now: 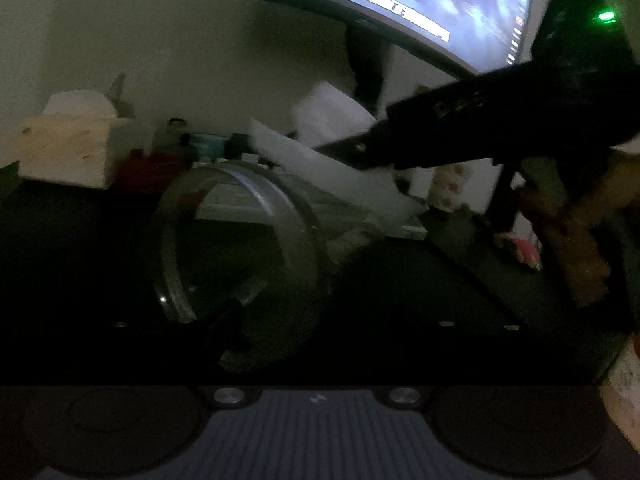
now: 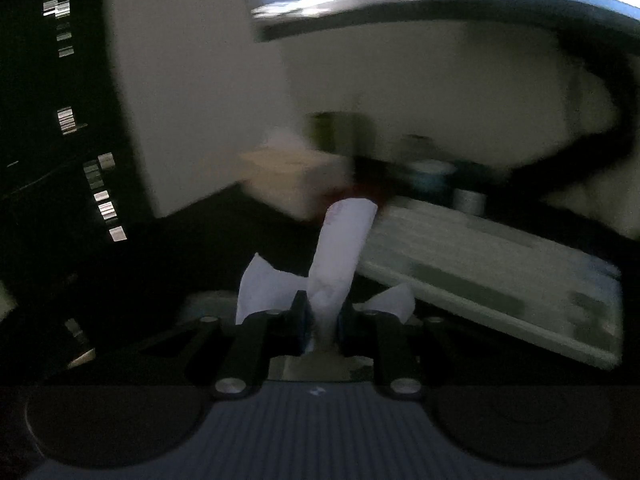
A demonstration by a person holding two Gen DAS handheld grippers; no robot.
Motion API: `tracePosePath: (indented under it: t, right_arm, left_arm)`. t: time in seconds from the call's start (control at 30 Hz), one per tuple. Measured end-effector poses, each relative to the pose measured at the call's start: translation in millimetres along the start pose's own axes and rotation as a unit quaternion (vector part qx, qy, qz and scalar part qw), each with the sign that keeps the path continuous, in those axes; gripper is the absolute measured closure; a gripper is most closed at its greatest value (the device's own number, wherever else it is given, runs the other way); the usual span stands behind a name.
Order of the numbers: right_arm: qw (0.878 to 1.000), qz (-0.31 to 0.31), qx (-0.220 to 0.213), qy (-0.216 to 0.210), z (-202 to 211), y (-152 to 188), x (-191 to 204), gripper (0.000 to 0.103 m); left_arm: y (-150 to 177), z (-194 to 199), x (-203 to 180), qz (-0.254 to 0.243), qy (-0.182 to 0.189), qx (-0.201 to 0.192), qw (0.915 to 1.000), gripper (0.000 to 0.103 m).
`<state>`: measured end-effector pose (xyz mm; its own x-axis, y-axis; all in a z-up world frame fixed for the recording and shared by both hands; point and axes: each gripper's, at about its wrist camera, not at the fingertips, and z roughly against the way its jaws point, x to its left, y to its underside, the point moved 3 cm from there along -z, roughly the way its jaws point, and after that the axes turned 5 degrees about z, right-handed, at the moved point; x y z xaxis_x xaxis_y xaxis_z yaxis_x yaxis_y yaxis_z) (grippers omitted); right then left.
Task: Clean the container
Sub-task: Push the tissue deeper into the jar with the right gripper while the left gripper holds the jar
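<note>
A clear round container (image 1: pixel 240 248) lies on its side, its open mouth turned towards the camera, between the wide-set dark fingers of my left gripper (image 1: pixel 248 276), which grips it. My right gripper (image 1: pixel 356 148) reaches in from the upper right, shut on a rolled white tissue (image 1: pixel 332 172) whose free end lies over the container's far side. In the right wrist view the tissue (image 2: pixel 340 248) sticks forward from the closed right gripper (image 2: pixel 324 316). The container is not in that view.
A light wooden tissue box (image 1: pixel 68 144) stands at the back left. A pale keyboard (image 2: pixel 492 280) lies on the dark desk under a lit curved monitor (image 1: pixel 420 0). Small jars (image 1: pixel 208 144) and clutter line the wall. A person's hand (image 1: pixel 568 232) holds the right gripper.
</note>
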<state>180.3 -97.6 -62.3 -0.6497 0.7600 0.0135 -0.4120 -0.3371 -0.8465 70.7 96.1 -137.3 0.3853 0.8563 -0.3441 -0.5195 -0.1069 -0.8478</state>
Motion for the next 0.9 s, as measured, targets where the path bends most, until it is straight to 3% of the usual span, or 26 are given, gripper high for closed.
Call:
tracePosePath:
  t: [0.1, 0.2, 0.27, 0.37, 0.43, 0.53, 0.6, 0.7, 0.9]
  right_arm:
    - [0.999, 0.031, -0.004, -0.032, -9.9, -7.2, 18.1, 0.085]
    - [0.999, 0.011, -0.008, -0.037, -18.8, -6.9, 10.5, 0.085]
    - [1.000, 0.003, -0.004, -0.029, -15.3, -4.6, 3.2, 0.085]
    - [1.000, 0.005, 0.012, 0.015, -12.2, -4.4, -15.2, 0.084]
    - [0.999, -0.026, 0.018, 0.029, -11.9, -3.3, -30.9, 0.083]
    - [0.999, -0.039, 0.023, 0.027, -8.3, -3.4, -26.5, 0.083]
    - [0.999, -0.022, 0.021, -0.009, -6.3, -4.9, -9.9, 0.083]
    - [0.999, -0.004, 0.021, -0.044, -5.0, -7.6, 9.1, 0.083]
    - [0.998, -0.040, 0.039, 0.014, -21.9, -10.2, -29.2, 0.083]
  left_arm:
    - [-7.4, -7.8, -0.4, 0.017, -0.007, -0.009, 0.9998, 0.023]
    - [-16.0, -16.2, -3.2, 0.038, -0.018, -0.015, 0.9990, 0.023]
    - [-21.3, -21.2, -6.6, 0.049, -0.020, -0.014, 0.9985, 0.023]
    - [-27.7, -32.2, -12.1, 0.046, -0.016, -0.016, 0.9987, 0.023]
    - [-31.3, -38.5, -18.0, 0.044, -0.019, -0.015, 0.9987, 0.023]
    - [-35.7, -43.0, -24.5, 0.043, -0.019, -0.009, 0.9988, 0.023]
    - [-34.8, -43.1, -26.7, 0.042, -0.011, -0.007, 0.9990, 0.017]
    - [-34.8, -45.9, -29.8, 0.034, -0.009, -0.008, 0.9993, 0.016]
    - [-34.7, -43.2, -29.2, 0.032, -0.007, -0.006, 0.9994, 0.016]
